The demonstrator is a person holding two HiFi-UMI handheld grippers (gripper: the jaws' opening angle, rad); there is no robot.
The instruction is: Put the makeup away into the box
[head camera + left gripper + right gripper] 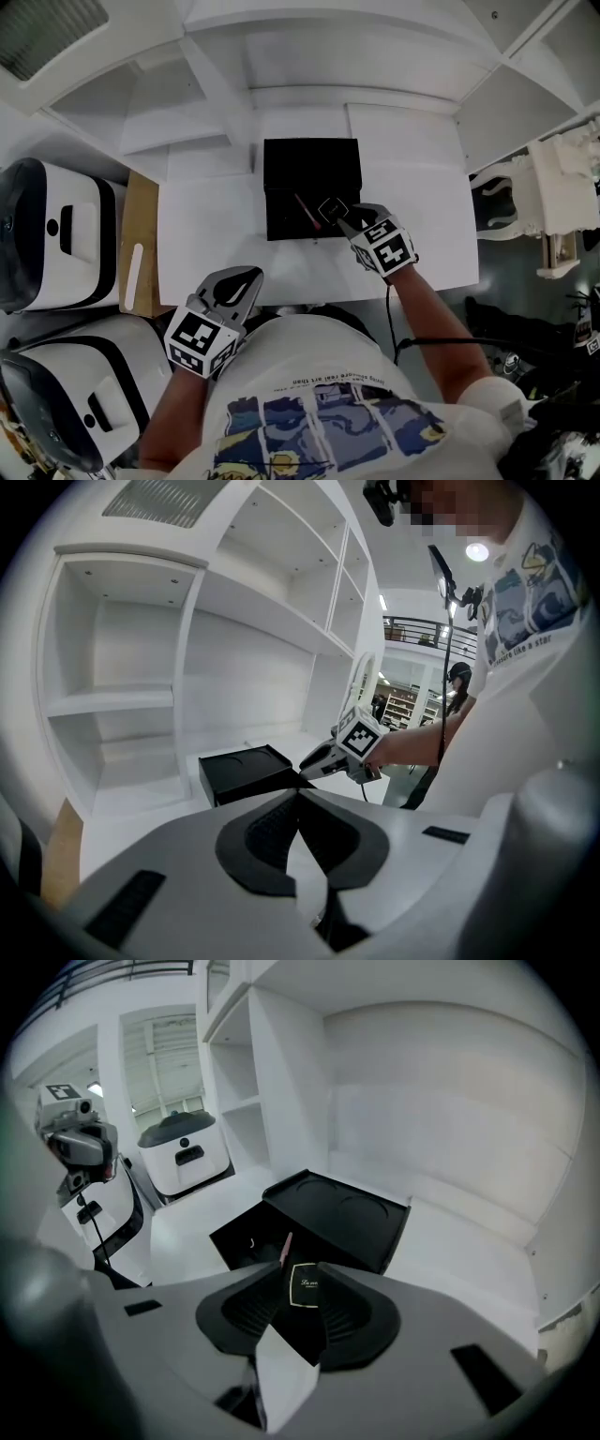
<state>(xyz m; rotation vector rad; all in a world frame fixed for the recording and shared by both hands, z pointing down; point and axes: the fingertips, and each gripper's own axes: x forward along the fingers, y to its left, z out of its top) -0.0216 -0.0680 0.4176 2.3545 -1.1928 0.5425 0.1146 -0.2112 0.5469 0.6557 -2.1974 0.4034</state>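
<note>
A black box (309,223) stands open in the middle of the white table (211,234), its lid (312,165) folded back on the far side. A thin pink stick (305,211) leans inside it. My right gripper (339,217) hovers over the box's near right corner, shut on a small black makeup compact (306,1290) with a gold border. In the right gripper view the box (246,1237) and the pink stick (285,1249) lie just beyond the jaws (302,1274). My left gripper (236,284) stays at the table's near edge, shut and holding nothing (298,796).
Two large white machines with black trim (56,234) (80,394) stand to the left, beside a brown board (139,244). White shelving (187,103) rises behind the table. An ornate white chair (553,197) stands to the right. A cable (427,342) trails from the right gripper.
</note>
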